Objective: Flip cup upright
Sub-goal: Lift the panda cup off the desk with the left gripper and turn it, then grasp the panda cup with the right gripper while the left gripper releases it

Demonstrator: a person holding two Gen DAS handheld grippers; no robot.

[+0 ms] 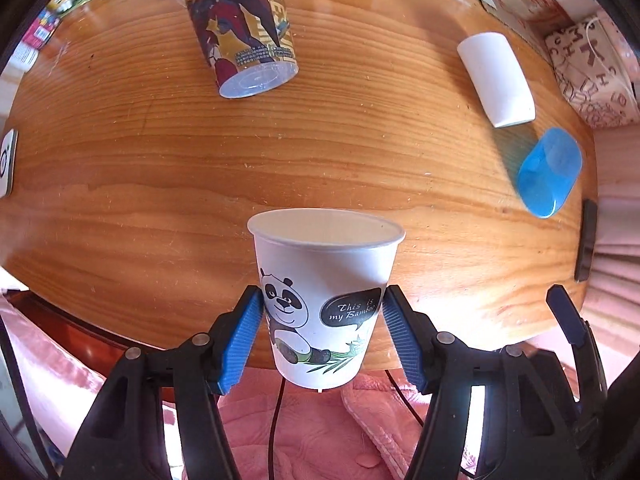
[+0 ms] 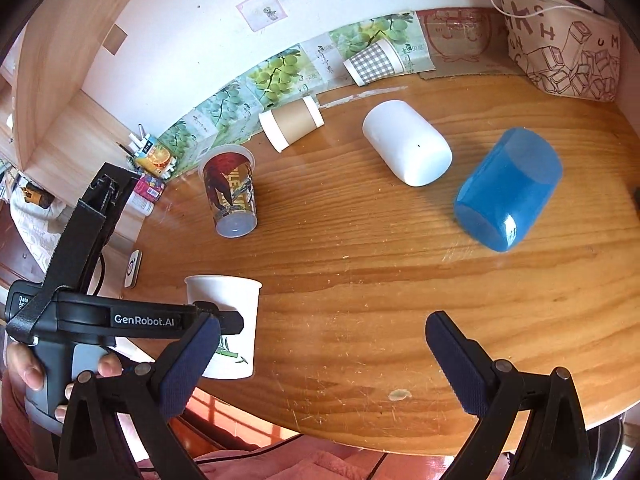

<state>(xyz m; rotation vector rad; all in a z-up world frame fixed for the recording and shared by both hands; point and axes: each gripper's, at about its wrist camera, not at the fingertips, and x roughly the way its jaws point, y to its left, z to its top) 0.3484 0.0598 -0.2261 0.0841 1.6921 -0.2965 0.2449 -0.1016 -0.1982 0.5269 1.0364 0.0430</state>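
My left gripper (image 1: pixel 322 328) is shut on a white paper panda cup (image 1: pixel 324 288), mouth up, at the near edge of the wooden table (image 1: pixel 160 184). Its blue pads (image 1: pixel 240 340) press both sides of the cup's lower half. The cup's bottom hangs past the table edge in the left wrist view. The same cup (image 2: pixel 226 312) stands upright at the left in the right wrist view, held by the left gripper (image 2: pixel 208 312). My right gripper (image 2: pixel 320 360) is open and empty above the table's near edge, to the right of the cup.
Several cups lie on their sides: a comic-print cup (image 1: pixel 244 28) (image 2: pixel 230 192), a white cup (image 1: pixel 496 80) (image 2: pixel 408 148), a blue cup (image 1: pixel 550 172) (image 2: pixel 508 188), a brown-sleeved cup (image 2: pixel 292 124) and a checked cup (image 2: pixel 374 62). A printed bag (image 2: pixel 560 40) stands far right.
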